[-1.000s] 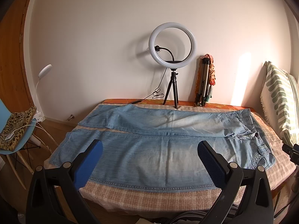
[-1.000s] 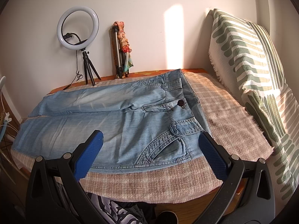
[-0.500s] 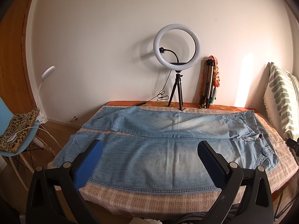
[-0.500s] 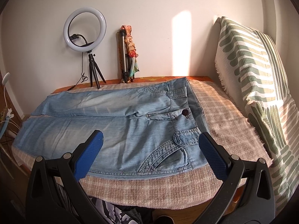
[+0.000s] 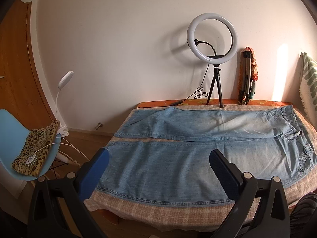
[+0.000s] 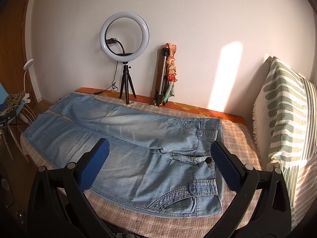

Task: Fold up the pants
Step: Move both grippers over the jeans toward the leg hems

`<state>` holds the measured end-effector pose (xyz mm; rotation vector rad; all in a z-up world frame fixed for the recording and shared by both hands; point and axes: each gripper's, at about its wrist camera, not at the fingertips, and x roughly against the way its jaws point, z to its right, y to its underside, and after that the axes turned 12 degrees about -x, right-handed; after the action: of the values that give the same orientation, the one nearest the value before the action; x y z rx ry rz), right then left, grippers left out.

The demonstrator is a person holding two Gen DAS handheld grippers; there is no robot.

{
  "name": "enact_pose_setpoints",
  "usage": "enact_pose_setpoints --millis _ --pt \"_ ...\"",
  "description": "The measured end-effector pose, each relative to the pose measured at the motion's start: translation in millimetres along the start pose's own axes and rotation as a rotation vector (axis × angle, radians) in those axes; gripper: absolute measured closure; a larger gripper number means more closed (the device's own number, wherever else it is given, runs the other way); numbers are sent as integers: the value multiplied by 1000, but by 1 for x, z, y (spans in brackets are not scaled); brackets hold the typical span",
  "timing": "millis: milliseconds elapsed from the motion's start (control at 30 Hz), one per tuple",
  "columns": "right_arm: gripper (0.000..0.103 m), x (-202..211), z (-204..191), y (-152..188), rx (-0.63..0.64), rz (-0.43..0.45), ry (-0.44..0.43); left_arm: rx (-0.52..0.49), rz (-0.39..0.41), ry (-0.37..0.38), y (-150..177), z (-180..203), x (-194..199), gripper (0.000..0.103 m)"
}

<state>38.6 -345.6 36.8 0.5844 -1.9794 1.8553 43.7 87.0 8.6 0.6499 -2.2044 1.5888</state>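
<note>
Light blue denim pants (image 5: 178, 158) lie flat and spread out on a checked beige cover (image 5: 158, 204), legs side by side toward the left, waist at the right. In the right wrist view the pants (image 6: 148, 158) show their waistband, button and pockets at the right. My left gripper (image 5: 158, 158) is open and empty, above the near leg toward the hem end. My right gripper (image 6: 159, 150) is open and empty, above the waist and crotch area.
A ring light on a small tripod (image 5: 213, 45) and a folded tripod with a scarf (image 5: 247, 79) stand at the back by the wall. A green-striped pillow (image 6: 287, 129) leans at the right. A blue chair (image 5: 17, 144) with a leopard cloth stands on the left.
Both grippers have moved: the left view has swung left, the right view right and closer over the waist. The pants lie as before. Both grippers stay open.
</note>
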Motion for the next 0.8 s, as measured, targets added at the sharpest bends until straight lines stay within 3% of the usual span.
enact_pose_setpoints --millis 333,467,633,800 --pt "0 -83 -29 -51 3 -58 -97 38 -53 14 -39 -54 -62 0" --pt "0 -138 -41 -61 25 -116 -113 101 -98 43 -52 -77 -105 0" --pt "0 -215 -53 -72 58 -197 -120 76 -164 27 -68 -88 -166 0" --pt "0 -296 -60 -72 83 -290 -124 105 -245 63 -77 -95 -239 0"
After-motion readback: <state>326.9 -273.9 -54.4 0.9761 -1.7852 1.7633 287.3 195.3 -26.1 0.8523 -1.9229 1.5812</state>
